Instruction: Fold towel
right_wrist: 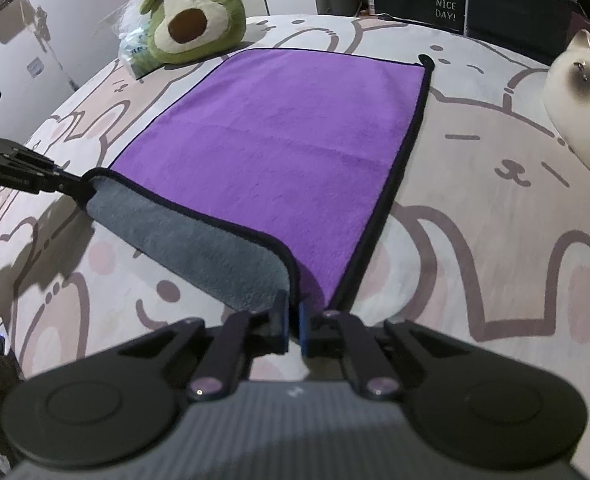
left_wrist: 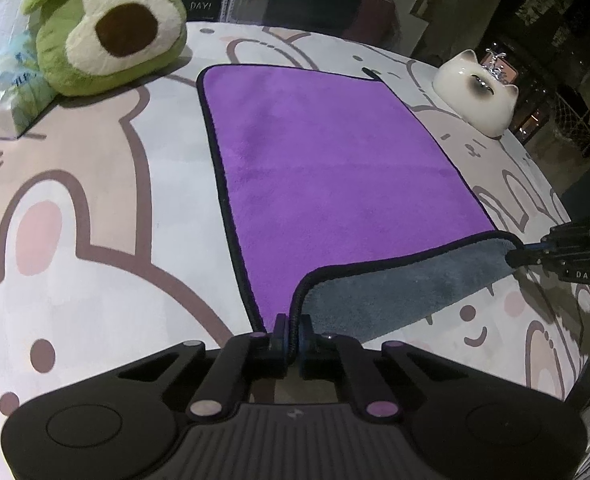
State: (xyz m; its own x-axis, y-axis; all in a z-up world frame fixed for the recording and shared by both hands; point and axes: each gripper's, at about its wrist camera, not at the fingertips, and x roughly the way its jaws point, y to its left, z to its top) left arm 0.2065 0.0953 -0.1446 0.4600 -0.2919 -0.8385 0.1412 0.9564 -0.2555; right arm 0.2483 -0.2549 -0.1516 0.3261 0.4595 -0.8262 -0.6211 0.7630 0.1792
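A purple towel point(left_wrist: 315, 152) with a grey underside and black trim lies flat on the cartoon-print table cover; it also shows in the right wrist view point(right_wrist: 287, 132). Its near edge is lifted and turned over, showing the grey side point(left_wrist: 395, 288). My left gripper point(left_wrist: 293, 336) is shut on the near left corner. My right gripper point(right_wrist: 293, 328) is shut on the near right corner; it shows in the left wrist view point(left_wrist: 515, 258) at the right. The left gripper shows in the right wrist view point(right_wrist: 71, 184) at the left.
A green avocado plush point(left_wrist: 107, 28) and a plastic-wrapped pack point(left_wrist: 11, 80) sit at the far left. A white cat-shaped ceramic dish point(left_wrist: 479, 96) sits at the far right. The table cover point(left_wrist: 95, 280) ends close behind the grippers. Dark shelves stand beyond.
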